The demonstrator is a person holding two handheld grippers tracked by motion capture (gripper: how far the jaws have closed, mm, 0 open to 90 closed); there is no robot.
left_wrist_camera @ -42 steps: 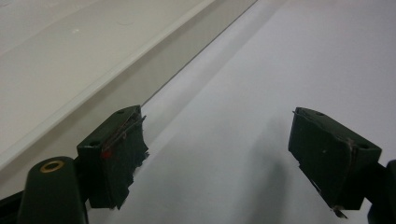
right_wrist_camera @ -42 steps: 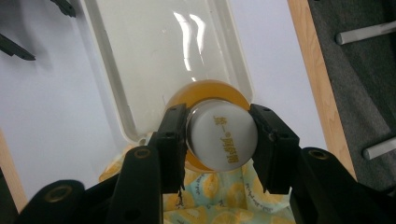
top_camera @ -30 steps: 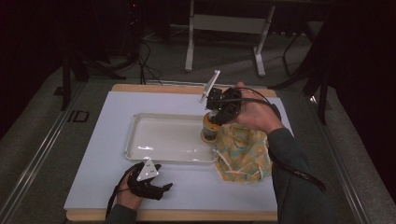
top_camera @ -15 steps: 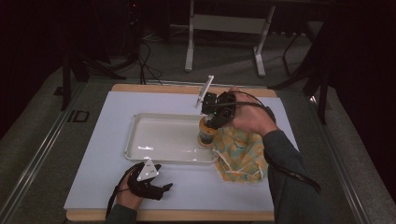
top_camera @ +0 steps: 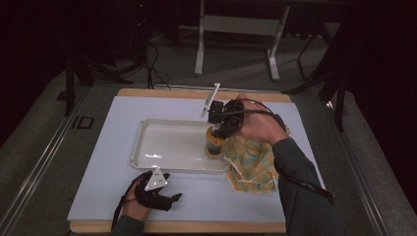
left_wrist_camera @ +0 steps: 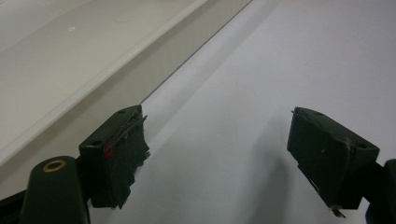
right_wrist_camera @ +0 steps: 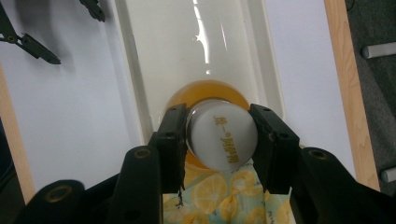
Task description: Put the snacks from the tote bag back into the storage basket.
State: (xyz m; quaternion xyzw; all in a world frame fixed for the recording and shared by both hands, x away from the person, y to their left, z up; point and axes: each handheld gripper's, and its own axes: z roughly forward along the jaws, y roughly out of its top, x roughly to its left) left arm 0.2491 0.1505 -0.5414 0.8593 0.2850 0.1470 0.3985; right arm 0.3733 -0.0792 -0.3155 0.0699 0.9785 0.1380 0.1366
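A jar [top_camera: 215,142] with a white lid [right_wrist_camera: 223,140] and orange contents is upright at the right end of the white tray [top_camera: 167,147]. My right gripper [top_camera: 221,129] comes down from above and is shut on the lid, one pad on each side [right_wrist_camera: 223,128]. I cannot tell if the jar's base rests on the tray floor. My left gripper [top_camera: 164,194] lies on the white mat in front of the tray, open with nothing between its jaws [left_wrist_camera: 233,144]. The tray's rim [left_wrist_camera: 70,93] runs just beside it.
A yellow lemon-print cloth [top_camera: 253,164] lies crumpled right of the tray, under my right forearm and against the jar [right_wrist_camera: 219,196]. The white mat [top_camera: 123,113] covers a wooden board. Dark floor, cables and a stand's legs lie beyond the table.
My right gripper has carried the jar a little to the left and lower, from the cloth's edge into the tray's right end. The left gripper has stayed put.
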